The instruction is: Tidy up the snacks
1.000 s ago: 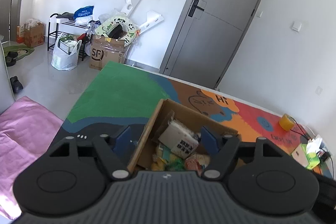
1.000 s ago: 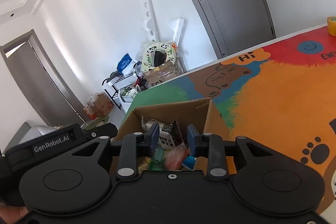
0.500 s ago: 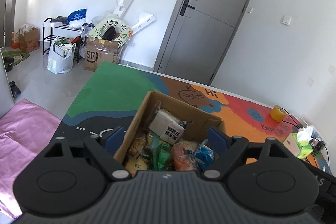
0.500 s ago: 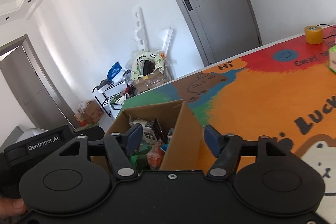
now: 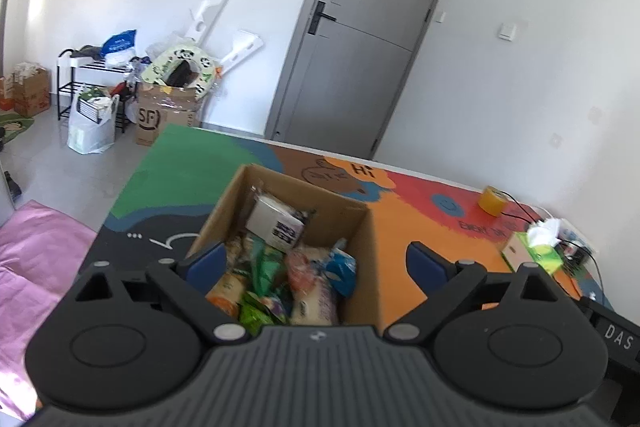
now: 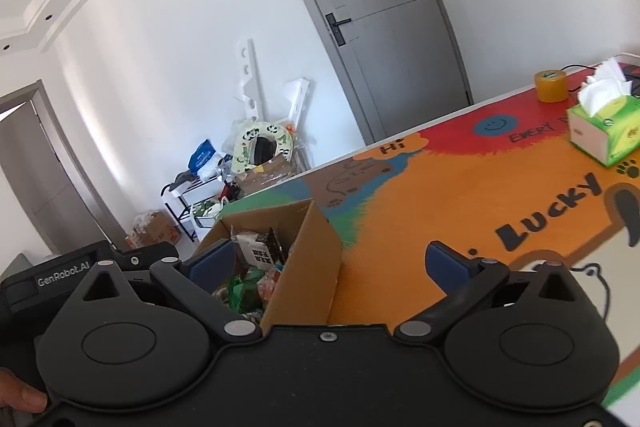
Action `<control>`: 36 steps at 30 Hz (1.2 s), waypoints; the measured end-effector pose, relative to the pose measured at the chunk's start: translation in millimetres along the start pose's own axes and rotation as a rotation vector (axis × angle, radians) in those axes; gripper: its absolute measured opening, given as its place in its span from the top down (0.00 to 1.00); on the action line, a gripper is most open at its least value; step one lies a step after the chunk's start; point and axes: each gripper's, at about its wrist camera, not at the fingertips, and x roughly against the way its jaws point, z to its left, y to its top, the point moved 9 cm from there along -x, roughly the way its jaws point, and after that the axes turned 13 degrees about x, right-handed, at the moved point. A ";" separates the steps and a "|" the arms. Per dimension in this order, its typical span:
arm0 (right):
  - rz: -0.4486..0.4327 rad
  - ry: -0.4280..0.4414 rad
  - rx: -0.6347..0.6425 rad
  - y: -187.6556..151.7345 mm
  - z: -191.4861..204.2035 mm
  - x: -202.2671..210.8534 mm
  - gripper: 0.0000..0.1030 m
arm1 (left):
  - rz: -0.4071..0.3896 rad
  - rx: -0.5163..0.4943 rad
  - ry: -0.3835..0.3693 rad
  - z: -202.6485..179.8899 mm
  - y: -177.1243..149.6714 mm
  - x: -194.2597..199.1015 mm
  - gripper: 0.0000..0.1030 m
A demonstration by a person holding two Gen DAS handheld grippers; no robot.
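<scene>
An open cardboard box [image 5: 362, 259] stands on the colourful table mat and holds several snack packets, among them a white packet with black print [image 5: 276, 223], green packets [image 5: 264, 267] and a blue one [image 5: 340, 267]. My left gripper [image 5: 316, 263] is open and empty, its fingers straddling the box from above. My right gripper [image 6: 326, 265] is open and empty, just above the box's right wall [image 6: 308, 267]. The left gripper's body [image 6: 80, 267] shows at the left of the right wrist view.
A green tissue box [image 6: 604, 131] and a yellow tape roll [image 6: 552, 85] sit at the table's far right, also seen in the left wrist view [image 5: 532, 251]. Cables lie beside them. A grey door [image 5: 352, 67] and floor clutter [image 5: 168, 95] are beyond the table.
Both grippers have opened wide and pulled back from the box. The right gripper, narrow over the snacks a second ago, has swung to the right so more of the orange mat shows.
</scene>
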 end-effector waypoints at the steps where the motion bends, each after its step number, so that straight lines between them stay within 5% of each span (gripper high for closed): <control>1: -0.003 -0.004 -0.001 -1.1 -1.5 3.2 0.00 | 0.003 -0.005 -0.001 -1.1 -1.5 1.3 0.07; 18: -0.020 -0.063 0.044 -14.6 -10.4 58.4 0.00 | -0.008 -0.081 -0.054 -10.1 -20.9 52.4 0.04; 36: -0.009 -0.219 0.106 -33.4 -21.3 145.6 0.00 | -0.002 -0.212 -0.038 -13.3 -46.2 107.0 0.01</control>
